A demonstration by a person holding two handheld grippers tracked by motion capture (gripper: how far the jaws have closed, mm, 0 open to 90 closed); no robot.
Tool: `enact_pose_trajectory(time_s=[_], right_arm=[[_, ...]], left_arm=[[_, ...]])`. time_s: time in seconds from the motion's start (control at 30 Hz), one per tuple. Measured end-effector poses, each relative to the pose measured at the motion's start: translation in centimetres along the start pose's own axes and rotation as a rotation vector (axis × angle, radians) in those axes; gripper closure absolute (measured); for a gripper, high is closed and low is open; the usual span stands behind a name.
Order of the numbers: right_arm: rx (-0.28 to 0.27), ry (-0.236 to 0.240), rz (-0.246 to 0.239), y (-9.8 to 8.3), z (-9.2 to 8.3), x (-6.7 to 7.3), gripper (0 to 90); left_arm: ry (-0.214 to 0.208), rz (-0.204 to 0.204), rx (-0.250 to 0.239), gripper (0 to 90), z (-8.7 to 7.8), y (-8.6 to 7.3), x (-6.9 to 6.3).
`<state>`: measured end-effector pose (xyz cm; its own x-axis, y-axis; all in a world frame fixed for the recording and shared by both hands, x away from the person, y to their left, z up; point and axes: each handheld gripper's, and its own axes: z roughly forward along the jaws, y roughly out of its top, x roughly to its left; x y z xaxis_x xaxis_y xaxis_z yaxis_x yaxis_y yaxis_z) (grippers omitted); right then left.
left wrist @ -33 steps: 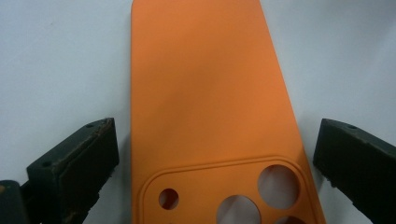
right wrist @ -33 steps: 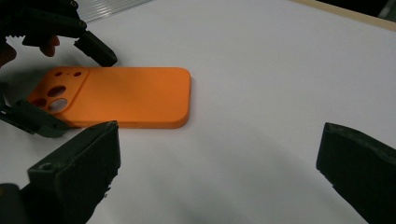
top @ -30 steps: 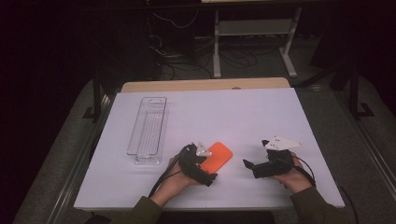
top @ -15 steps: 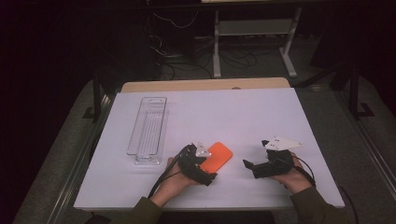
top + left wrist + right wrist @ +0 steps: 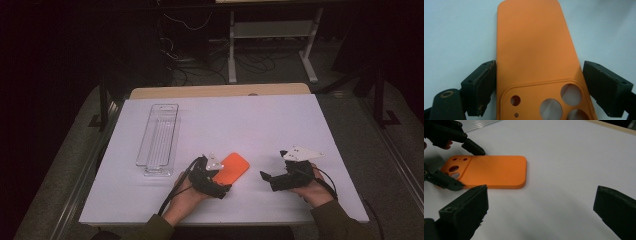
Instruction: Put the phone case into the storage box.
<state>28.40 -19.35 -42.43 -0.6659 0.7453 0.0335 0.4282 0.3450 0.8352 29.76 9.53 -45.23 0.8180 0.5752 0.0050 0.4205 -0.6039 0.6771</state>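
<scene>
1. Dark room, cables and a metal frame behind; the white table [image 5: 260, 125] is matte and flat, and it carries a clear ribbed plastic tray [image 5: 158, 135] at far left.
2. Task item: an orange phone case [image 5: 233, 167], lying back-up on the table near the front edge, between the two hands. It is a thin, smooth, rounded-corner shell with round camera cut-outs at one end.
3. Left tongs [image 5: 220, 176]: the jaws have just been closing and now stand narrow, bracketing the case's camera end across its width. In the left gripper view, one pad appears to touch the edge; the other shows a slight gap, so a firm hold is not confirmed.
4. Right tongs [image 5: 266, 176]: wide, holding nothing, resting apart from the case.
5. Risk: the shell is hollow and flexible; side pressure may bow it or make it spring out.
6. Risk: slick edges and worn, rough pads may let the case pivot or slide when lifted.
7. Risk: a grip at one end leaves the far end hanging, so it may droop.
</scene>
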Motion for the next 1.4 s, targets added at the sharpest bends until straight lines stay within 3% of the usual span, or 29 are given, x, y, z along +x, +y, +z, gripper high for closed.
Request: enact_pose_trajectory(time_s=[0.2,0.43,0.67,0.87,1.03,1.23,1.4], right_arm=[[0.004,0.002,0.002,0.0,0.1,0.0,0.0],[0.002,0.002,0.005,0.0,0.0,-0.1,0.0],[-0.004,0.001,0.005,0.1,0.0,-0.1,0.0],[-0.004,0.002,0.007,0.1,0.0,-0.1,0.0],[-0.006,0.003,0.003,0.1,0.0,-0.1,0.0],[-0.006,0.005,0.003,0.2,0.0,-0.1,0.0],[-0.005,0.008,0.006,0.2,0.1,-0.1,0.0]], left_arm=[[0.006,-0.015,-0.002,14.7,0.0,0.0,-0.1],[-0.017,-0.010,-0.008,15.3,0.0,0.1,0.2],[-0.054,0.014,-0.010,15.7,-0.1,0.4,0.5],[-0.084,0.059,0.002,15.7,-0.5,1.1,0.7],[-0.120,0.066,0.002,15.7,-0.8,1.7,0.8],[-0.122,0.092,-0.002,15.7,-1.6,2.7,1.7],[-0.139,0.082,-0.022,15.7,-2.4,3.3,3.1]])
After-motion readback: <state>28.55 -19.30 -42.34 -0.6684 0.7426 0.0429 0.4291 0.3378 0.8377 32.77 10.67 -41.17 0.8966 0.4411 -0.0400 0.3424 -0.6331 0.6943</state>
